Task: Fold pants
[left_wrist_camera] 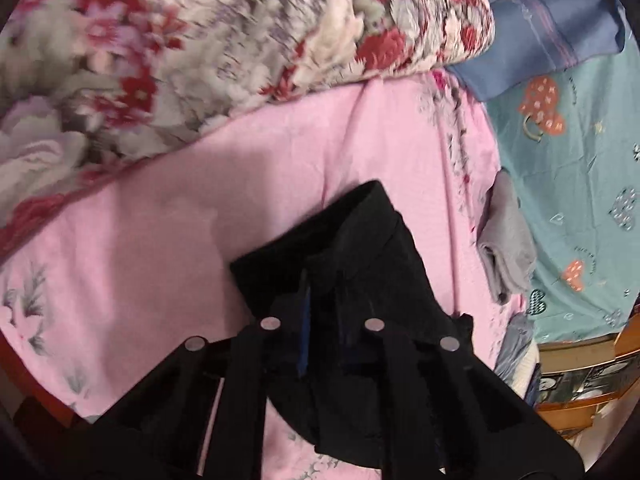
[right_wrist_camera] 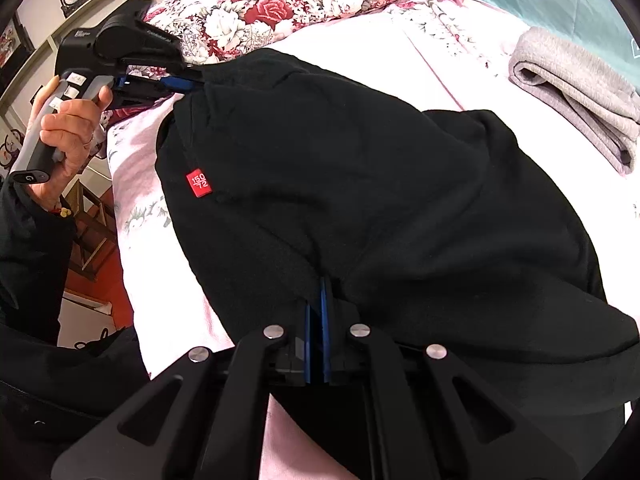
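The black pants (right_wrist_camera: 360, 200) lie bunched on the pink bed sheet (left_wrist_camera: 160, 240); the left gripper (right_wrist_camera: 188, 80) and right gripper (right_wrist_camera: 320, 312) both have their jaws closed on its edges — thin pinches that may slip if pulled unevenly.

Pink bedsheet (left_wrist_camera: 160, 240), floral quilt (left_wrist_camera: 200, 40), teal sheet (left_wrist_camera: 580, 152), wall shelves (right_wrist_camera: 80, 12)
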The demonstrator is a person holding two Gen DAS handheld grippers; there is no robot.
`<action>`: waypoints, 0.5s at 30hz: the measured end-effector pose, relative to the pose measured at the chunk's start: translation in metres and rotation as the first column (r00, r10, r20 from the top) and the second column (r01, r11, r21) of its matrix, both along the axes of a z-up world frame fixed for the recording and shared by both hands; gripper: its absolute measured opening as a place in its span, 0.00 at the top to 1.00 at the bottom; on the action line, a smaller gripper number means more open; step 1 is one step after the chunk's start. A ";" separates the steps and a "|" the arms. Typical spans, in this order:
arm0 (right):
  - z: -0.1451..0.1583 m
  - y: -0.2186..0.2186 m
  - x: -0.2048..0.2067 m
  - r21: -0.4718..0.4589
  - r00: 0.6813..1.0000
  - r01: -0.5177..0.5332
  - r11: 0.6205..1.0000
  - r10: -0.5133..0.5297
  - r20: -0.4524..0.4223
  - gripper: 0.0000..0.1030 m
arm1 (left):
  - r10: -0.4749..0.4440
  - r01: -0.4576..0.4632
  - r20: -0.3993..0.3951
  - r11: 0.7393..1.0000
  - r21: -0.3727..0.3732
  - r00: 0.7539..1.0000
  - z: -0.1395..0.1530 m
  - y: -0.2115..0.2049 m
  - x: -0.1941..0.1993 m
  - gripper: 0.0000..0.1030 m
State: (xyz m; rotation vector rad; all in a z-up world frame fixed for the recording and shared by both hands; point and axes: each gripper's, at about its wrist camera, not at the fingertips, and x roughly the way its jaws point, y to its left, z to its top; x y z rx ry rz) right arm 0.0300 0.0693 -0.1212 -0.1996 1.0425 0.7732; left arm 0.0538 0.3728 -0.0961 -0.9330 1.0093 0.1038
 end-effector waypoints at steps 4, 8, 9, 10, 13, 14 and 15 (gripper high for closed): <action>0.018 0.002 -0.012 -0.004 0.998 -0.028 1.000 0.028 0.056 0.96 | -0.014 0.014 -0.007 1.000 0.025 1.000 0.000 0.006 -0.009 0.90; 0.004 0.008 -0.011 -0.047 0.999 -0.043 0.998 0.044 0.004 0.96 | -0.025 0.026 -0.038 0.999 0.024 0.999 -0.017 0.004 -0.006 0.87; 0.000 0.009 -0.011 -0.053 0.999 -0.042 0.998 0.042 -0.003 0.95 | -0.032 0.034 -0.028 0.999 0.041 0.999 -0.014 0.002 -0.008 0.84; 0.001 0.009 -0.012 -0.058 0.999 -0.044 0.997 0.044 0.002 0.94 | -0.045 0.046 -0.020 0.996 0.075 0.999 -0.007 -0.001 -0.011 0.70; 0.010 0.011 -0.016 -0.091 0.997 -0.069 0.993 0.067 -0.022 0.76 | -0.026 0.017 0.032 0.962 0.274 0.999 0.029 -0.012 -0.030 0.25; 0.015 0.012 -0.017 -0.074 0.997 -0.074 0.994 0.071 -0.041 0.71 | -0.032 0.013 0.054 0.946 0.323 0.998 0.040 -0.016 -0.034 0.25; 0.022 0.010 -0.017 -0.041 0.996 -0.079 0.996 0.077 -0.050 0.66 | -0.057 0.027 0.072 0.932 0.362 0.996 0.052 -0.023 -0.036 0.25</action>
